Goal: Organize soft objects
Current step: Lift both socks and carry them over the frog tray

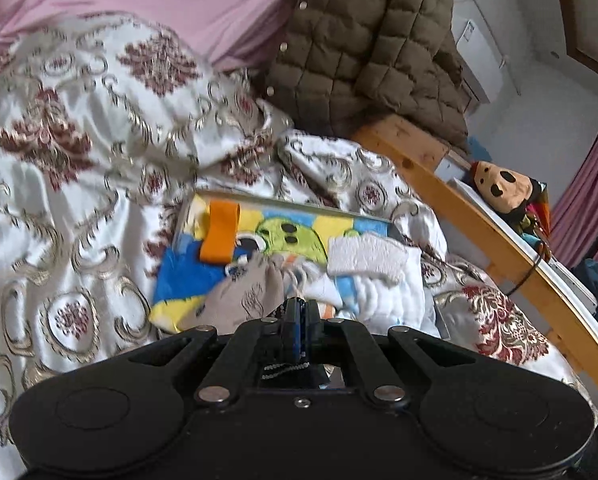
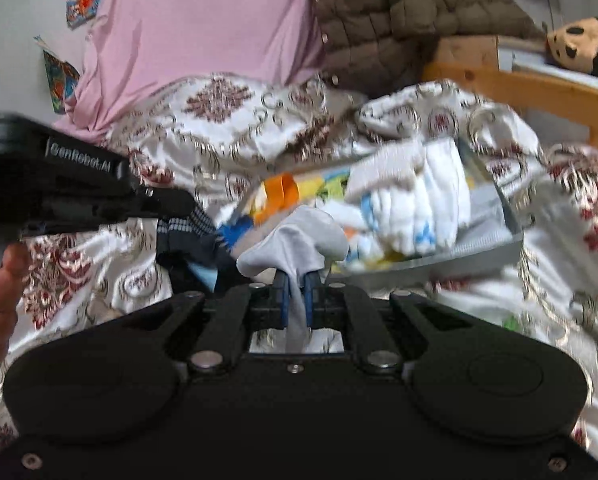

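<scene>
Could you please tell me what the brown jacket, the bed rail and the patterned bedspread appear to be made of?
Brown jacket: matte quilted synthetic, probably padded, judging by its puffy stitched squares.
Bed rail: varnished light wood, with visible knots and grain.
Patterned bedspread: satin-like woven fabric; its folds shine.

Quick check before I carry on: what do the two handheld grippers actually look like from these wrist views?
Both are matte black plastic. Each left gripper and right gripper has a wide body with two round raised discs, crossed linkage bars on silver pivot bolts, and narrow fingers with blue pads. In the right wrist view the left gripper's side carries white lettering. No cables or sleeves show.
</scene>
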Available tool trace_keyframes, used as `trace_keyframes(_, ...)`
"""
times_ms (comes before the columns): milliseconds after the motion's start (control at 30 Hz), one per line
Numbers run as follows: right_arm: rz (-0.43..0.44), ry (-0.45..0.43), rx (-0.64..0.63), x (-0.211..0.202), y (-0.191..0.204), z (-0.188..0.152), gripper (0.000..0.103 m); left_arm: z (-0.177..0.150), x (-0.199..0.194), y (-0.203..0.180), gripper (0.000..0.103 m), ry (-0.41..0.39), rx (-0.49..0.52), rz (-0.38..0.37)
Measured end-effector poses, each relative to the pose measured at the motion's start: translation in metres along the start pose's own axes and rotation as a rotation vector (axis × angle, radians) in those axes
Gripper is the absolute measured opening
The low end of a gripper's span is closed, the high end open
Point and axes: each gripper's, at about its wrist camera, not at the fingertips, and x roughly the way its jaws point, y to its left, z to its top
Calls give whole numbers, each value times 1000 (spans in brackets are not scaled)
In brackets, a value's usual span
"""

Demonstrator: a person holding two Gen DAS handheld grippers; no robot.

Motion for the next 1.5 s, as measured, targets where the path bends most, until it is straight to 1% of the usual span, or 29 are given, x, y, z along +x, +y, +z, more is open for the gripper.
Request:
trace_keyframes(133, 15, -47, -11, 5, -1, 14, 2, 1, -5, -2, 0, -47, 12, 11)
trace_keyframes(233, 33, -72, -19, 9, -3, 22, 2, 0, -5, 0, 0, -75, 12, -1)
trace_keyframes(333, 52, -85, -9, 17, -4, 30, 2, 3, -1, 2, 0, -88, 31, 0)
trace_keyframes(467, 69, -91, 4, 34, -10, 39, 2, 12, 10, 3, 0, -115, 75, 22)
trace_keyframes(633, 76, -85, 67, 62, -24, 51, 2, 34, 32, 4, 0, -136, 70, 29)
trace_keyframes(800, 71, -87, 173, 88, -45, 56, 3, 44, 57, 1, 0, -155, 36, 9)
trace_keyframes(867, 63, -78, 211, 98, -54, 58, 3, 43, 69, 1, 1, -144, 13, 9)
trace_keyframes(967, 34, -47, 230, 115, -64, 59, 3, 37, 89, 3, 1, -100, -12, 26)
trace_keyframes(1133, -2, 15, 271, 140, -77, 51, 3, 20, 123, 13, 1, -8, -13, 92)
trace_keyframes(1333, -28, 85, 306, 169, -85, 43, 4, 3, 150, 30, 1, 94, -36, 156)
trace_keyframes(1500, -46, 133, 355, 187, -95, 30, 4, -1, 154, 29, 2, 112, -24, 172)
